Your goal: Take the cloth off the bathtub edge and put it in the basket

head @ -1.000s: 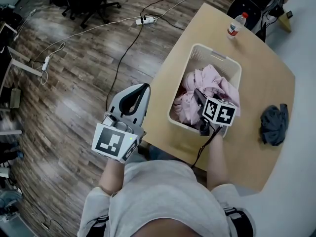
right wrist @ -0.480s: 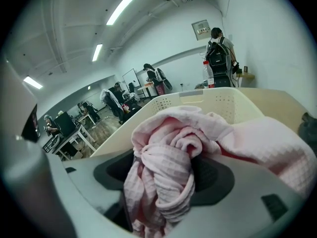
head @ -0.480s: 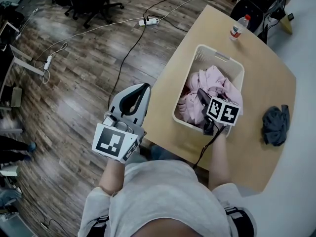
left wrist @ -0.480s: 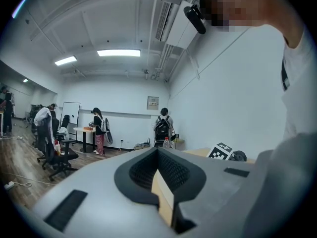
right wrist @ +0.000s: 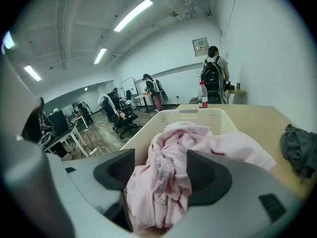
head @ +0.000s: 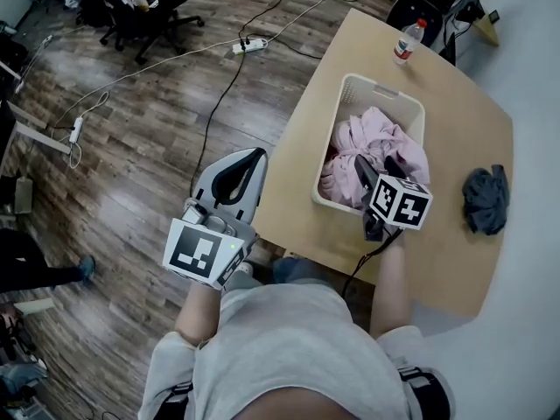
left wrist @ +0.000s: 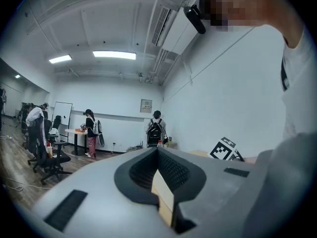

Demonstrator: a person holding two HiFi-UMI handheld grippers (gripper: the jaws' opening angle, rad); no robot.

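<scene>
**Count**
- Tongs: two. The left tongs are closed tip to tip with nothing between them, and sit over the wood floor to the left of the table. The right tongs point down into the basket. Their jaws have just been opening and now stand wide. Pink cloth shows between the pads, but they do not clamp it.
- Basket: one, white, on the table.
- Cloths: two colours. The pink cloth lies bunched inside the basket. One grey cloth lies on the table to the right of the basket, apart from it.
- Bottle: one, upright, at the far end of the table.
- Power strips: one is plain on the floor, with cables running from it.
- Persons: two stand at the far wall. More are at the far left, too small to count.

**Hidden or unclear**
- The right tongs and their marker cube cover the near end of the basket.
- The pink cloth hides the basket bottom. Whether it is one piece or several cannot be determined.
- The wearer's arm hides part of the table's near edge.
</scene>
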